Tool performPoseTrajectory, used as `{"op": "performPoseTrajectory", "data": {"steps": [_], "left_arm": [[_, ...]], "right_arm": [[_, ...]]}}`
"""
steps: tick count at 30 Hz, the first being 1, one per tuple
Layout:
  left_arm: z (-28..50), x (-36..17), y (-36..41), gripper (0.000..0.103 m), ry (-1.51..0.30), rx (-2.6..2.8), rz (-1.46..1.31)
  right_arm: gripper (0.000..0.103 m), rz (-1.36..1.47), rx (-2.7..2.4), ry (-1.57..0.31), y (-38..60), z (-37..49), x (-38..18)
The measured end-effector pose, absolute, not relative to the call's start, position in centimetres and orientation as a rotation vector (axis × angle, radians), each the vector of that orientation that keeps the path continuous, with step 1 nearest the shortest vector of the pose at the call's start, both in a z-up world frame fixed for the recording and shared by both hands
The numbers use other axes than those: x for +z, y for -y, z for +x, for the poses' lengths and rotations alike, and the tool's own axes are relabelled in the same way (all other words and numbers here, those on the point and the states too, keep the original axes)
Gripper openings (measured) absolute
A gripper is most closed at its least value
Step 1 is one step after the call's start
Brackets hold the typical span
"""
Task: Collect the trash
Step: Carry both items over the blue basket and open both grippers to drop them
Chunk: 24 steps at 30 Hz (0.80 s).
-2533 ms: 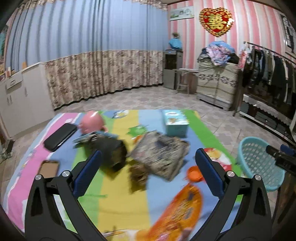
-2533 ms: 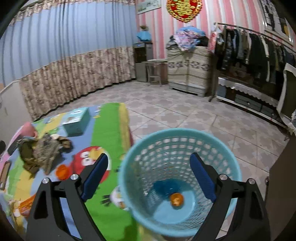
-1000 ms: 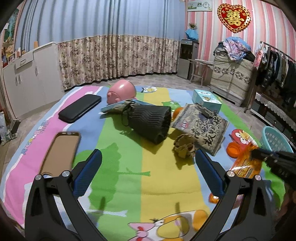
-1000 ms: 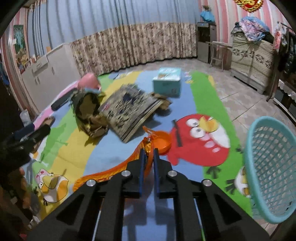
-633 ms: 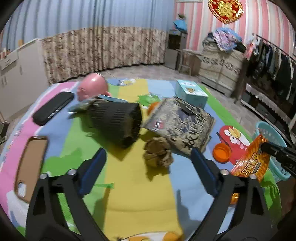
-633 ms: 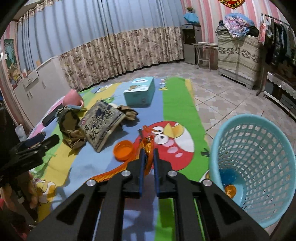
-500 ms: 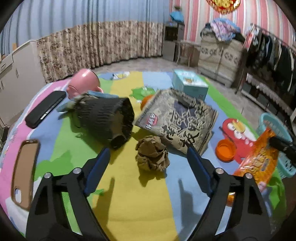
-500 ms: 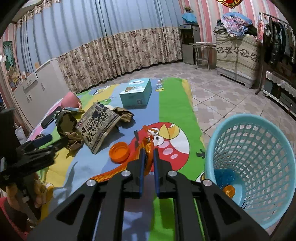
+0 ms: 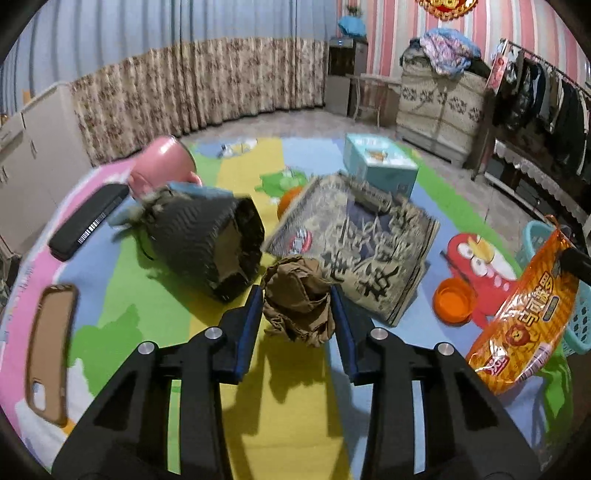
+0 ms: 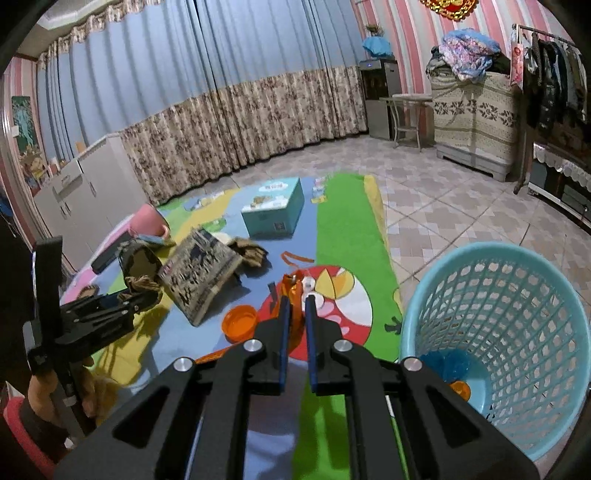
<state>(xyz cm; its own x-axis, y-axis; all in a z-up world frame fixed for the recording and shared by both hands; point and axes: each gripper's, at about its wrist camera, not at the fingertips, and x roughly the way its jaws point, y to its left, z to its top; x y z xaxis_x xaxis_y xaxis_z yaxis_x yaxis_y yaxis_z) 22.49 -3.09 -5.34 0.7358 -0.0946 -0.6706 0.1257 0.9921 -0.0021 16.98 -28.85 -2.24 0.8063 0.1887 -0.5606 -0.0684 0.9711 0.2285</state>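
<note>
Our left gripper (image 9: 297, 308) had just been closing around the crumpled brown paper ball (image 9: 297, 299) at frame center. Our right gripper (image 10: 295, 301) pinched the orange snack wrapper (image 9: 524, 314), the blue basket (image 10: 495, 343) lower right.

Blue curtains (image 10: 221, 74) with floral hems, pink striped wall (image 10: 406, 33), tiled floor (image 10: 461, 206), white cabinet (image 10: 85, 177)

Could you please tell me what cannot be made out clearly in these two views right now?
- Left wrist view: the light blue mesh basket is cut off by the frame edge and hidden behind the orange snack bag.
- Left wrist view: the brown phone case is blurred.
- Right wrist view: the crumpled brown paper ball is partly hidden behind the left gripper.
</note>
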Motion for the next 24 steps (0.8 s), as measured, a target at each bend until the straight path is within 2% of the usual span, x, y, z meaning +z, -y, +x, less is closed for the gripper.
{"op": "performPoseTrajectory", "data": {"steps": [11,24], "left_arm": [[19.5,1.7,6.8,0.036,-0.558,-0.188,0.032],[19.3,2.1,18.0,0.037,-0.529,-0.364,0.059]], "right_arm": [[0.008,0.212,-0.045,-0.462,35.3,13.2,2.1],[0.008,0.263,-0.412,-0.444,46.7,9.5,1.5]]}}
